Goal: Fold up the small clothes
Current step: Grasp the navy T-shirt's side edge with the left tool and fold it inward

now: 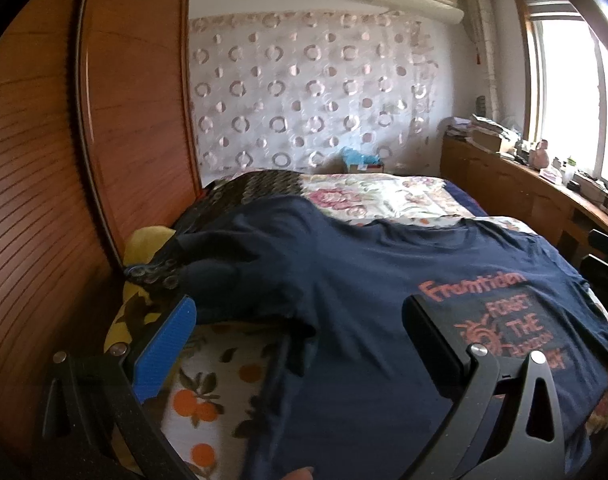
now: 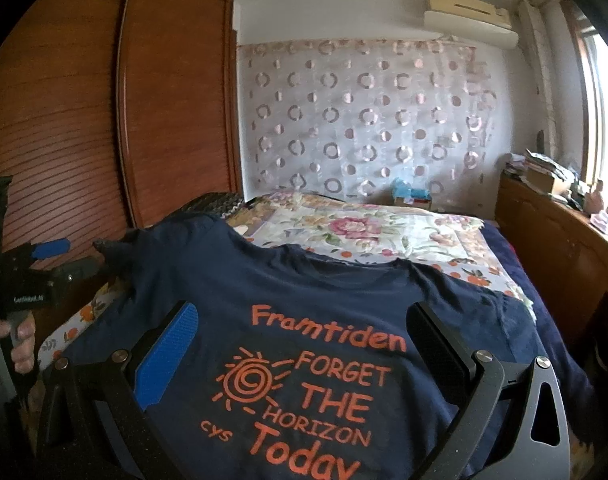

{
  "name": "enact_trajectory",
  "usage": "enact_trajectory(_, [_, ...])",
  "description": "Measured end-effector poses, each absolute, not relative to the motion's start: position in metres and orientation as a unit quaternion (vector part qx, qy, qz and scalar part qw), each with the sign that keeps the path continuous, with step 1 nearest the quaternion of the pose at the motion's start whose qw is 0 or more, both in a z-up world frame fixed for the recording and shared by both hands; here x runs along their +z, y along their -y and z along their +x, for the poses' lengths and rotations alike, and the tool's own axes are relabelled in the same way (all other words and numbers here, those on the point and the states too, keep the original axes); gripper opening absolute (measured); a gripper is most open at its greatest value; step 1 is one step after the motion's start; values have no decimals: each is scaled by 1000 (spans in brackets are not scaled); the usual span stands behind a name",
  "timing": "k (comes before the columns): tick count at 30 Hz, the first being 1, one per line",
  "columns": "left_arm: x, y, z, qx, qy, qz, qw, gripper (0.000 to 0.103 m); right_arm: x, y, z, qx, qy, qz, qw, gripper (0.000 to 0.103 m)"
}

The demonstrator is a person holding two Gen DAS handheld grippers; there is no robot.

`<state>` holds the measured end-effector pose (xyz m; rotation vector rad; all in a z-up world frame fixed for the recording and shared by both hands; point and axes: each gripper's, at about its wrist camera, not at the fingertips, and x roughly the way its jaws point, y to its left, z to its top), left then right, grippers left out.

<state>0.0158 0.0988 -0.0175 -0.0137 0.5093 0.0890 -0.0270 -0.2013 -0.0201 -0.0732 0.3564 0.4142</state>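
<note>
A navy T-shirt [image 1: 344,280] [image 2: 324,288] with orange print lies spread flat on the bed, collar toward the far wall. My left gripper [image 1: 300,320] hovers open over the shirt's left side, near its left sleeve [image 1: 232,264]. One finger carries a blue pad [image 1: 164,344]. My right gripper [image 2: 304,328] is open above the printed chest, its fingers either side of the lettering. Nothing sits between either pair of fingers. In the right wrist view the left gripper's body [image 2: 32,276] shows at the left edge, held by a hand [image 2: 20,340].
A floral bedspread [image 2: 364,232] covers the bed. A wooden wardrobe [image 1: 104,120] stands close on the left. A dark patterned cloth [image 1: 256,188] and a yellow item [image 1: 144,240] lie by the wardrobe. A cluttered wooden sideboard [image 1: 524,184] runs under the window on the right.
</note>
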Motion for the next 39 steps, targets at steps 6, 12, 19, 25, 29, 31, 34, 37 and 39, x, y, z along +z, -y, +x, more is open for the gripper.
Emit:
enact_trajectory(6, [-26,-125,27,49,-267,-2,962,99,-21,196,-13,225,-191,-52,954,103])
enact_trajectory(12, [-33,-159,53,44,-291,-10,956,85,-22,192,2,251,-212,-67,942,103])
enact_trajectory(19, [-46,-204,91,39,-335,-49,940,49,-17,188,18,299,-247,-87,918,103])
enact_trajectory(25, [-50,-215,121,42,-354,-49,933,48,-11,191,31,322,-263,-92,905,103])
enact_trajectory(29, [-52,-223,144,40,-368,-60,927,48,-5,192,38,328,-264,-97,902,103])
enact_trajectory(31, [-57,-225,159,44,-381,-56,922,48,-6,190,37,330,-264,-96,901,103])
enact_trajectory(34, [-61,-229,170,39,-396,-68,915,48,-6,194,38,332,-266,-98,900,103])
enact_trajectory(37, [-64,-229,174,11,-403,-81,911,11,-10,192,35,332,-267,-99,899,103])
enact_trajectory(39, [-61,-227,171,0,-404,-80,911,3,-12,189,33,330,-267,-100,900,103])
